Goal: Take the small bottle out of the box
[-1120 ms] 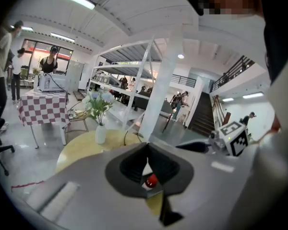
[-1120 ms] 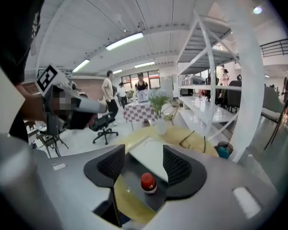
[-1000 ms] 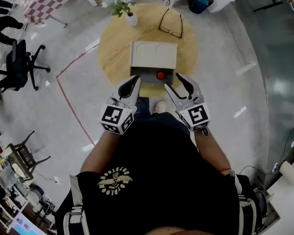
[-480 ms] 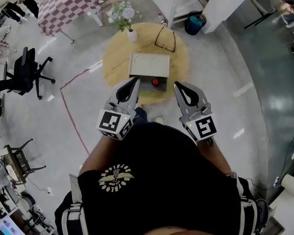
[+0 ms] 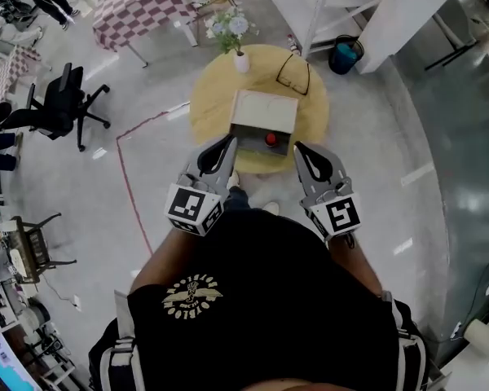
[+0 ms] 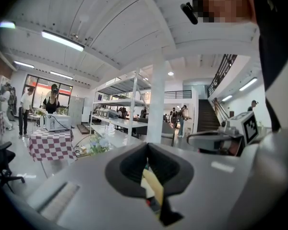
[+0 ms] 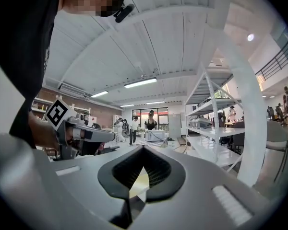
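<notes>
Near box [image 5: 263,114] on table [image 5: 208,111], left tongs [image 5: 230,141], right tongs [image 5: 298,148] both closed, empty

Head view: illumination is bright and even. The glossy floor [image 5: 375,186] carries short white glare streaks. Strong wide-angle distortion bends straight lines toward the frame edges; detail there is small and smeared.

Gripper views: tube lights [image 6: 62,40] on the ceiling supply the light and clip to pure white. All four corners are black from the round lens. The left claw [image 6: 147,146] and right claw [image 7: 143,151] appear soft, probably too close for focus.
</notes>
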A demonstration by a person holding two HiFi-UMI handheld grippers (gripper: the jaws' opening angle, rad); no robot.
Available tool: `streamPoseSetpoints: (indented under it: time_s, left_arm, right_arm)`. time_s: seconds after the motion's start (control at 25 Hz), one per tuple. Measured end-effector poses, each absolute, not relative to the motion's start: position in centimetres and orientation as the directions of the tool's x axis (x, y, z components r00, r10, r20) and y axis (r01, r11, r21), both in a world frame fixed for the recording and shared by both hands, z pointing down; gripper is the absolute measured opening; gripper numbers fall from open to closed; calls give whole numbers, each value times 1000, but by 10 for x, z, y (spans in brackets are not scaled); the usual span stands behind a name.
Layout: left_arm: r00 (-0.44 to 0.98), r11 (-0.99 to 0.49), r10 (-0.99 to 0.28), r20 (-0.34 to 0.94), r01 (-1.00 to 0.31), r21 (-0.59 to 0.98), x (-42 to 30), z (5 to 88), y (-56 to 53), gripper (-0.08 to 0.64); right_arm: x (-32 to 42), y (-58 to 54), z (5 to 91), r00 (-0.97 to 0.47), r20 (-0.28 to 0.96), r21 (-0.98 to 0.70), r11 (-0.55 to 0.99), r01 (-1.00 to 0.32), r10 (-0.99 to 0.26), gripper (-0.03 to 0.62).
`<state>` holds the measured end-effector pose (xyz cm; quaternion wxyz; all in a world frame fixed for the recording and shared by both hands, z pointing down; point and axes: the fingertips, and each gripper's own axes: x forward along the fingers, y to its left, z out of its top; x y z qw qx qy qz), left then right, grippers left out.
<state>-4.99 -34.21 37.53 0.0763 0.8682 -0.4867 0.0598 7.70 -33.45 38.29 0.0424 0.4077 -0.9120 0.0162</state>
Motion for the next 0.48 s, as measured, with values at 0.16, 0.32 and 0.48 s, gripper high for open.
streamPoseSetpoints:
  time_s: [0.16,0.32,0.48]
  left_arm:
    - [525,-523,-830,191,-850,63,-49,378,-341,0]
    - [556,-556,-809,191,-829,59,-44,381,-348,0]
    - [597,-596,-779,194,-800,66,-52,379,-369,0]
  right_arm:
    - [76,-334,386,-663,81,3,666,-746,-744,6]
    - [77,-337,391,-642,97,-2,645,-764,-761,6]
    - [67,-352,392,-600,119,-33,601,-799,-791,6]
